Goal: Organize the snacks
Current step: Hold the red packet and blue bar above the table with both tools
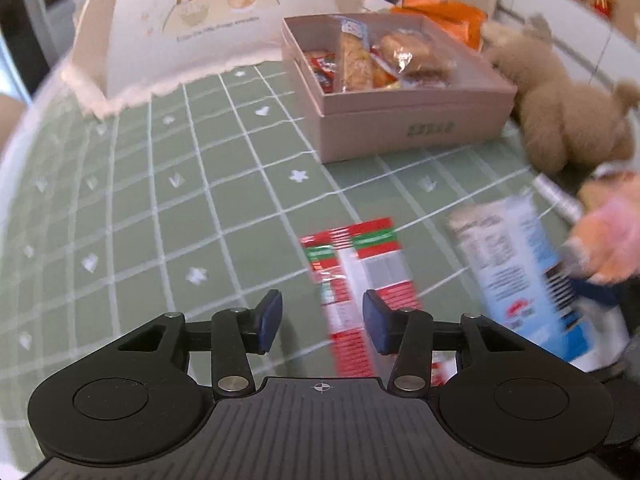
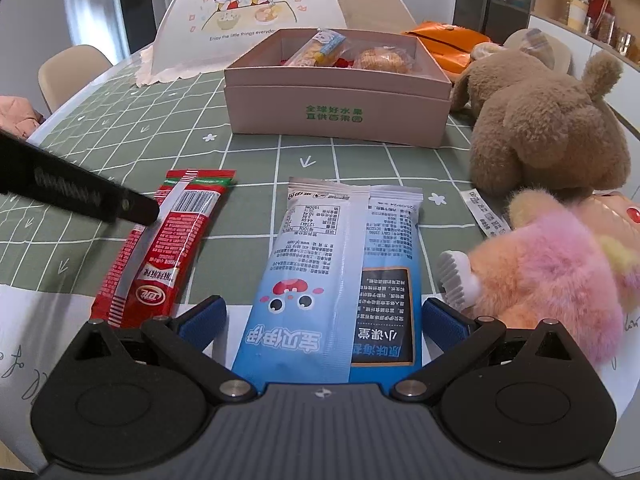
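Observation:
A red snack packet (image 1: pixel 352 276) lies flat on the green checked tablecloth. My left gripper (image 1: pixel 322 320) hovers over its near end with both blue pads apart and clear of it, so it is open. In the right wrist view the same red packet (image 2: pixel 168 240) lies left of a blue-and-white snack packet (image 2: pixel 328 280). My right gripper (image 2: pixel 324 318) straddles the blue packet's near end; its jaws stand wide and do not squeeze it. A pink box (image 2: pixel 336 120) at the back holds several wrapped snacks.
A brown plush toy (image 2: pixel 548 120) lies right of the box, and a pink-orange plush toy (image 2: pixel 552 272) sits close beside my right gripper. A domed food cover (image 2: pixel 260 12) and an orange bag (image 2: pixel 444 40) stand behind the box. White paper (image 2: pixel 36 332) lies at near left.

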`<state>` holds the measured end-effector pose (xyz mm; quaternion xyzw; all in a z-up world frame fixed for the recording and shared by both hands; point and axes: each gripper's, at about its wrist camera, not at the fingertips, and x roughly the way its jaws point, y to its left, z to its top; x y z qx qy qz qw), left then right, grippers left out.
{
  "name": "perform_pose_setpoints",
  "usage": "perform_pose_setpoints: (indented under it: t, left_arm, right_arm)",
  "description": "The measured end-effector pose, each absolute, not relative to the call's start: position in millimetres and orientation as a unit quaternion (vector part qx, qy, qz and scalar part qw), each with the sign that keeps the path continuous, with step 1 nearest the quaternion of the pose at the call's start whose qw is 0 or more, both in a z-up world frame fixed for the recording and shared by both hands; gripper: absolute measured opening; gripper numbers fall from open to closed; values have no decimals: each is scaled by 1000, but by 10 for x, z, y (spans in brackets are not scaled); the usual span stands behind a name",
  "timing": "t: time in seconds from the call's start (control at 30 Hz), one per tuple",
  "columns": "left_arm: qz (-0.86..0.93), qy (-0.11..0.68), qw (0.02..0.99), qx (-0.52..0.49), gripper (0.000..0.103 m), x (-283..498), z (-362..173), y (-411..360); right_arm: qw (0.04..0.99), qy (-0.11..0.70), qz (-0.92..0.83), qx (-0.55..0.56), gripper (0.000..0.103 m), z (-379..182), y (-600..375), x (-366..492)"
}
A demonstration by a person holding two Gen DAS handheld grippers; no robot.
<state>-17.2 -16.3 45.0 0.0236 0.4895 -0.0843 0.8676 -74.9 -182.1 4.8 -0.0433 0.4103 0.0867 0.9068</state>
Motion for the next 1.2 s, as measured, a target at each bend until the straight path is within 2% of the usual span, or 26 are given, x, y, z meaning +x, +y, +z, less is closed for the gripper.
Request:
perform_pose_setpoints:
  t: [0.07,0.3,0.43,0.9,1.0,1.07,1.1,1.2]
  left_arm:
    - [-101,505,857,2,49,-156,441,-209]
    - [-100,509,853,59,59,-146,353,-460]
    - [-99,504,856,60,60,-143,326,-394]
    - [-147,513,845,33,56,-248,323,-374]
    - [-154,508,846,55,53,-301,318,-397]
    - [-146,511,846,42,51,-314,336,-327]
    - [-138,510,848,40,50,-323,345,-289]
    - [-125,512,849,32,51,-352,349,-169]
  right_arm:
    - [907,411,86,-43,103,48,-1816,-746]
    - [906,412,87,-44,103,54,-1813,-747]
    - [906,412,87,-44,103,53,-1815,-752]
    - [885,456,86,-47,103,100,-1767,-700]
    - [881,455,114,-61,103,103,-1801,-718]
    - [880,456,119,-62,100,126,-1821,-732]
    - [880,455,122,-63,96,149,-1824,-740]
    - [884,442,133,-67,95,224,-1799,-726]
